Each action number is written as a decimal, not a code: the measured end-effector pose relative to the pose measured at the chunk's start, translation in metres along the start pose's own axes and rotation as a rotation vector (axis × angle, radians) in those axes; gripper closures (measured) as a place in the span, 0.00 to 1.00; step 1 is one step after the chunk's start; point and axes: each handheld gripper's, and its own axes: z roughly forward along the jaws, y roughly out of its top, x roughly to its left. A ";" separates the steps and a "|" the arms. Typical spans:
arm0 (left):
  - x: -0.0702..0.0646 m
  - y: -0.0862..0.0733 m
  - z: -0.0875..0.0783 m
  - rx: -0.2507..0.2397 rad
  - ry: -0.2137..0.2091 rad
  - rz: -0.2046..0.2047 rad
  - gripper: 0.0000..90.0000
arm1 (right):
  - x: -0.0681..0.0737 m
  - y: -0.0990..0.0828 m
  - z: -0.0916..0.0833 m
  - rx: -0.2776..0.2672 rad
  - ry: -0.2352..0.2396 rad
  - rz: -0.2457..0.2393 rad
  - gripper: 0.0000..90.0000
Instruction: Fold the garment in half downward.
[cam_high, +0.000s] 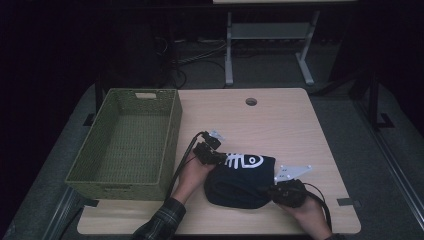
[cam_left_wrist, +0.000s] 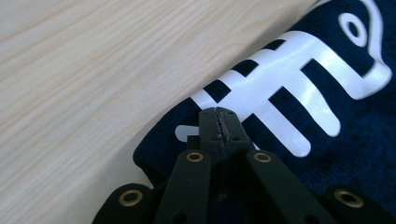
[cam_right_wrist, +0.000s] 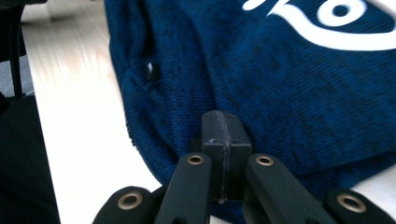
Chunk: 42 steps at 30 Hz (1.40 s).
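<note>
Folded navy garment (cam_high: 240, 181) lies on the tabletop (cam_high: 280, 120) between the 2 claws: soft, light, floppy. Left claw (cam_left_wrist: 219, 122) and right claw (cam_right_wrist: 223, 135), jaws together, rest at opposite edges; grip there, through several layers.

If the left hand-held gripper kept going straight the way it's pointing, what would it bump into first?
The folded navy garment. The left hand-held gripper, jaws shut, points across its edge, right at the white fish-bone print. It already looks at or just above the cloth, though depth is hard to judge.

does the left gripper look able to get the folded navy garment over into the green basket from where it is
Probably yes: the left gripper is at the garment, and the basket stands open beside it.
</note>
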 end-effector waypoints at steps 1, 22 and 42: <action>0.000 0.001 0.003 -0.001 -0.006 0.001 1.00 | 0.001 -0.001 0.002 0.001 0.004 -0.003 1.00; -0.012 0.009 -0.016 -0.081 -0.057 0.037 1.00 | 0.020 0.006 -0.006 -0.092 -0.047 -0.049 1.00; -0.044 -0.048 -0.037 0.026 0.006 0.067 1.00 | -0.049 0.003 0.003 -0.033 -0.208 0.066 1.00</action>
